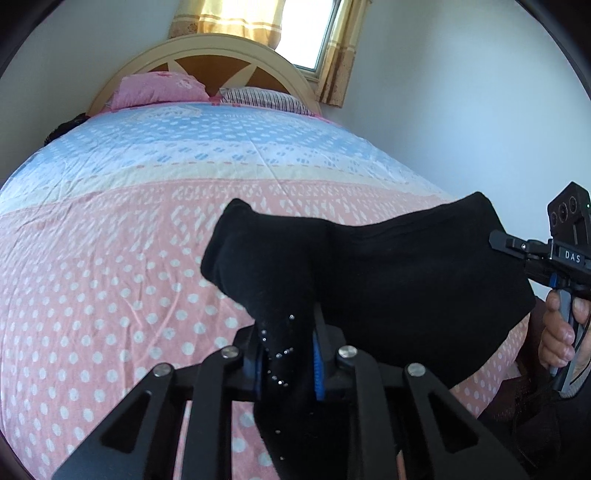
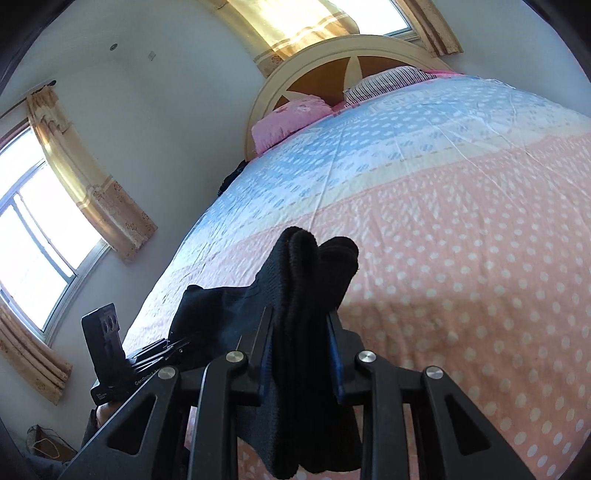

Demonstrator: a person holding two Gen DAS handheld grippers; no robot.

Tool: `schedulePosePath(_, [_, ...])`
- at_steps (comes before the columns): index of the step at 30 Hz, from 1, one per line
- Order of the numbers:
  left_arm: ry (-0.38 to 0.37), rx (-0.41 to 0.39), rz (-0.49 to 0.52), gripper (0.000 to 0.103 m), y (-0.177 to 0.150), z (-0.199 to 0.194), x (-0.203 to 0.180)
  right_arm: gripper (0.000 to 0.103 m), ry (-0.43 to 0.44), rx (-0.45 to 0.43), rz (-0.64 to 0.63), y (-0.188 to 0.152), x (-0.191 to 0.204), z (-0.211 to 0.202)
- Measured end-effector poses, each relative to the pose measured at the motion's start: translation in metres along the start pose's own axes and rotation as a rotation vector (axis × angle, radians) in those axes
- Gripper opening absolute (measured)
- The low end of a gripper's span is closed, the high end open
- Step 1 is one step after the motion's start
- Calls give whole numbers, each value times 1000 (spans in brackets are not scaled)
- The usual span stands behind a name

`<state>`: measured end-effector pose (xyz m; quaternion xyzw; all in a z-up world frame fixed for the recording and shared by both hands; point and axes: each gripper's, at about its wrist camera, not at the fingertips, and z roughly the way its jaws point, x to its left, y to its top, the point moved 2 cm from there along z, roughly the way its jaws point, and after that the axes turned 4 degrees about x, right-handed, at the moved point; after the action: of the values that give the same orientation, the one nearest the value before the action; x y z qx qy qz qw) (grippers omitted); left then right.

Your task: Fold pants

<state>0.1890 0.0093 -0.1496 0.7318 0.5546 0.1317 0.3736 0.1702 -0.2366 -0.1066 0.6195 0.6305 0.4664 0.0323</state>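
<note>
Black pants (image 1: 388, 280) hang above the bed's (image 1: 110, 258) near edge, both ends bunched in the left tongs (image 1: 291, 354) and right tongs (image 2: 301, 343). The knit looks soft, light and floppy; gripping its doubled edges seems safest.

We note black pants (image 1: 406, 280), plain but for small silver studs dotted along one part. The bed cover (image 1: 122, 266) is salmon pink with white polka dots nearest us, then a pale cream band, then light blue with white dots and darker blue dashes. One pillow (image 1: 155, 88) is bright pink with a faint floral print; the other pillow (image 1: 262, 99) is white with thin dark stripes. The headboard (image 1: 221, 48) is cream with orange-brown panels. Curtains (image 1: 229, 18) are golden yellow with paler bands. Both grippers are black, left gripper (image 1: 288, 354) and right gripper (image 2: 301, 354), with blue pads. Walls (image 1: 461, 92) are white.
</note>
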Motion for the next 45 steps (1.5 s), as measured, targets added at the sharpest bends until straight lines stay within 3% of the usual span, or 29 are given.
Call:
schedulePosePath(8, [141, -100, -47, 19, 3, -58, 29, 26, 67, 51, -95, 34, 45, 50])
schedulePosePath(17, [278, -148, -123, 18, -5, -93, 75, 26, 147, 101, -193, 54, 106, 112])
schedulePosePath(32, [357, -151, -260, 18, -22, -102, 137, 26, 188, 213, -228, 59, 150, 203])
schedulePosePath(45, [382, -113, -333, 18, -42, -102, 164, 26, 199, 293, -236, 50, 171, 250])
